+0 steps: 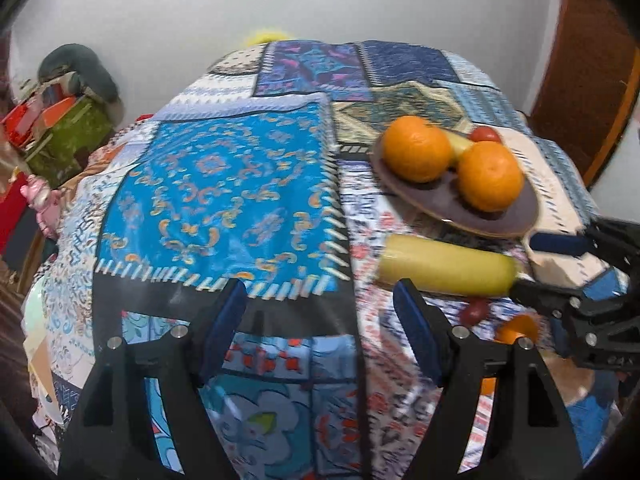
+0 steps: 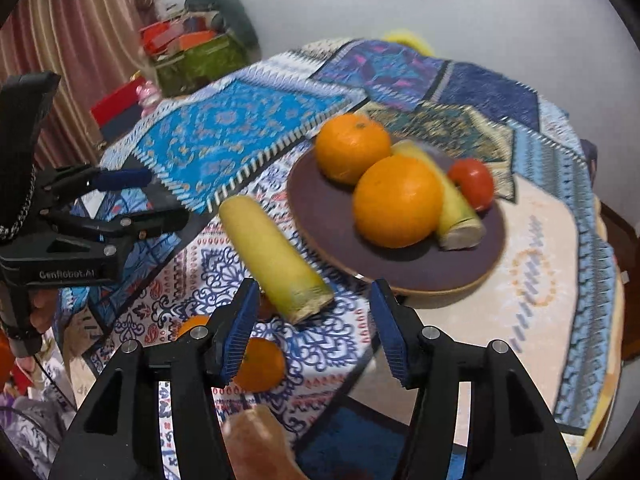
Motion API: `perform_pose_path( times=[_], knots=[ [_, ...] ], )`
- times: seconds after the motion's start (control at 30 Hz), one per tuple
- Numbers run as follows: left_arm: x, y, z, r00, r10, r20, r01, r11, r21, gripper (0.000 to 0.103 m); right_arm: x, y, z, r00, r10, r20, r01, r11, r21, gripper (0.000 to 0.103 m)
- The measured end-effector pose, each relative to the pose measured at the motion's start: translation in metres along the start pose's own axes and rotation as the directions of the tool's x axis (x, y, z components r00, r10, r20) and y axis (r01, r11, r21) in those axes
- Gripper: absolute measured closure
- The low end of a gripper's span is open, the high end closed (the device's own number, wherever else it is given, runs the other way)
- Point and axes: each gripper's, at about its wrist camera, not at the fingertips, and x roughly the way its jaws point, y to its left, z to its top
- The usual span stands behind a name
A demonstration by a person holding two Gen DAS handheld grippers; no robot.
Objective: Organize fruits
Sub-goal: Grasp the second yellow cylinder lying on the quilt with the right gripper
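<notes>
A purple plate [image 2: 328, 216] [image 1: 432, 196] on the patterned tablecloth holds two oranges [image 2: 394, 202] [image 1: 490, 176], a yellow banana piece [image 2: 452, 200] and a red tomato [image 2: 472, 184] [image 1: 484, 135]. A second banana piece [image 2: 276, 258] [image 1: 444, 266] lies on the cloth in front of the plate. My right gripper [image 2: 314, 320] is open, its tips just short of that banana's cut end. My left gripper [image 1: 320, 312] is open and empty over the blue patch, left of the banana. Another orange [image 2: 260, 364] and a small red fruit [image 1: 474, 309] lie near the table's front edge.
The round table [image 1: 224, 184] has a patchwork cloth hanging over its edge. A green box [image 1: 64, 136] with red and orange items stands by the wall at the left. A curtain [image 2: 80, 40] hangs behind it. A brown wooden object [image 2: 260, 444] sits below the right gripper.
</notes>
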Motion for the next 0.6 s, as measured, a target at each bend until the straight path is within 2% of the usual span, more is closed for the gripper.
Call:
perform_pose_path(
  times=[0.03,0.1,0.3,0.47,0.6],
  knots=[
    [0.005,0.004,0.001,1.000,0.003,-0.003,-0.003,1.000,-0.013,0.028,0.005,0.001,-0.001,1.000,0.012,-0.008,-0.012,1.000,0.002,0.058],
    [0.012,0.008,0.004,1.000,0.002,-0.004,-0.002,0.999,-0.033,0.031,0.011,0.002,-0.003,0.999,0.032,-0.028,-0.032,0.999,0.005,0.063],
    [0.041,0.006,0.013,0.999,-0.018,-0.045,0.016,0.999,-0.044,0.039,0.017,0.003,-0.006,0.999,0.036,-0.038,-0.037,0.999,-0.005,0.064],
    [0.053,-0.008,0.014,0.997,-0.035,-0.074,0.034,0.999,-0.011,0.062,0.018,-0.002,-0.009,0.997,0.077,-0.024,-0.076,0.997,0.006,0.065],
    [0.048,-0.024,0.018,0.997,-0.028,-0.076,0.030,0.999,0.029,0.075,0.012,-0.005,-0.012,0.996,0.092,-0.017,-0.092,0.996,0.014,0.067]
  ],
)
